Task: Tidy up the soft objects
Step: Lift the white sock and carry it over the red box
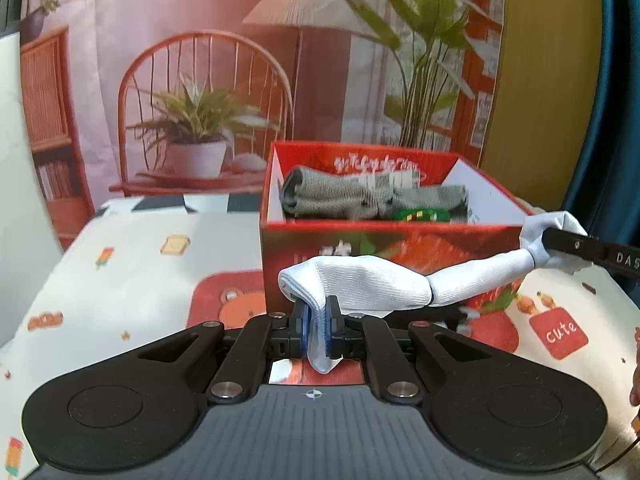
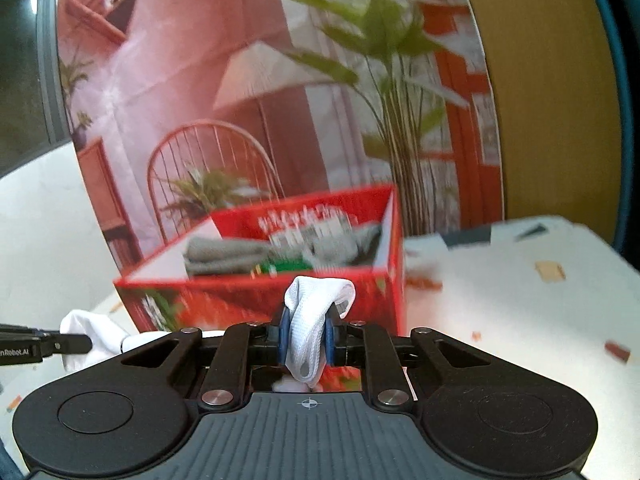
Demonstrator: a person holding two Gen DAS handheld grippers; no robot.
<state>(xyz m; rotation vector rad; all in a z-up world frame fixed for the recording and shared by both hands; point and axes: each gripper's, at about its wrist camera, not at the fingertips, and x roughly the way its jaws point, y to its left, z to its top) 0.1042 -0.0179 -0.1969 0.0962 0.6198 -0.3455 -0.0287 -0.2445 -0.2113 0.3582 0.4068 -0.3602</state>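
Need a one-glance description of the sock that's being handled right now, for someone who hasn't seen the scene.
Find the red box on the cartoon-print tablecloth; grey socks lie bundled inside it. In front of the box, in the air, a white sock is stretched between the left gripper and the right gripper, each shut on one end. It is the only white item and the only one outside the box.

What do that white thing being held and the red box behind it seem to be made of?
The white sock looks like knitted fabric, matte: fine ribbing shows, and it sags and bunches between the left gripper and the right gripper. The red box seems to be printed cardboard with a slight sheen: thin straight walls, white inside, crisp corners.
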